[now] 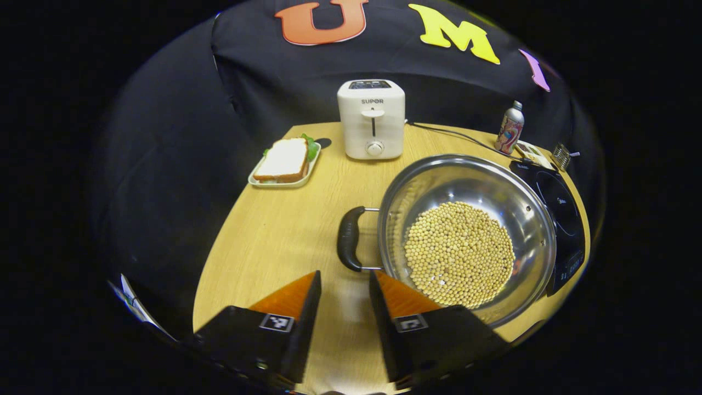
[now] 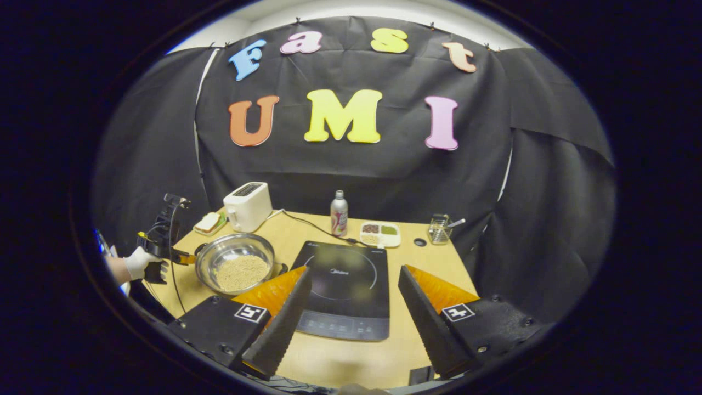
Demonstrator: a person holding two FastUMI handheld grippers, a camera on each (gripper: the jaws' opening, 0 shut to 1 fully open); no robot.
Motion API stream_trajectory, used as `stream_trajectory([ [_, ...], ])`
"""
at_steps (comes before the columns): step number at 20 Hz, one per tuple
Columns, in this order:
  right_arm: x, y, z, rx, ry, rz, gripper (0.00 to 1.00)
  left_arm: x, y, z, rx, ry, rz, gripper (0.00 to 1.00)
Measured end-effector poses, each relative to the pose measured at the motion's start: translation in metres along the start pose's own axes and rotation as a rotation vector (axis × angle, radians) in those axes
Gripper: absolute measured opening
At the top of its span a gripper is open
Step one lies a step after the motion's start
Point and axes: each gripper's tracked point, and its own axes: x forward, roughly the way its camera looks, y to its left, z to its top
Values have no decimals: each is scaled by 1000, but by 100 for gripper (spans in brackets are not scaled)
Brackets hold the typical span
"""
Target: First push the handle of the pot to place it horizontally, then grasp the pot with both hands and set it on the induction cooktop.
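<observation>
Steel pot (image 1: pixel 466 241), holding a bed of pale beans (image 1: pixel 459 253), stood on the wooden table (image 1: pixel 274 241) just left of the black induction cooktop (image 2: pixel 343 285), not yet on it. Its black handle (image 1: pixel 349 238) pointed toward your left gripper (image 1: pixel 344 285), whose jaws were parted with nothing between them, the handle lying just ahead of the gap. In the right gripper view, your right gripper (image 2: pixel 354 282) hung with its jaws set wide and empty above the near edge of the cooktop, and your gloved hand (image 2: pixel 140 262) held the left gripper beside the pot. Behind the pot stood a white toaster (image 1: pixel 372 118), with a sandwich (image 1: pixel 284 160) on a tray to its left and a bottle (image 2: pixel 339 213) near the far edge.
</observation>
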Motion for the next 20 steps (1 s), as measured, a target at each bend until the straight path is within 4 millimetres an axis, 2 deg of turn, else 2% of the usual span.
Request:
stream_trajectory([
  [1, 11, 11, -2, 5, 16, 17, 100, -4, 7, 3, 6, -17, 12, 59],
  [3, 39, 38, -12, 14, 52, 63, 97, -12, 17, 11, 10, -61, 25, 98],
  [7, 82, 84, -24, 21, 111, 150, 98, -22, 4, 33, 9, -114, -38, 97],
  [10, 121, 115, -41, 42, 170, 183, 96, -10, -9, 43, 26, -115, -48, 97],
  [13, 156, 145, -58, 65, 229, 206, 100, 8, -19, 40, 38, -89, -51, 97],
  [14, 166, 151, -64, 66, 248, 209, 96, 17, -20, 39, 44, -80, -47, 97],
  [16, 185, 161, -74, 75, 273, 209, 96, 30, -23, 41, 51, -70, -43, 97],
  [17, 195, 163, -78, 73, 287, 197, 96, 36, -24, 39, 48, -52, -44, 97],
  [18, 205, 164, -83, 73, 299, 187, 100, 42, -26, 36, 48, -38, -45, 97],
  [20, 219, 165, -95, 80, 341, 169, 95, 48, -25, 32, 55, -20, -39, 97],
])
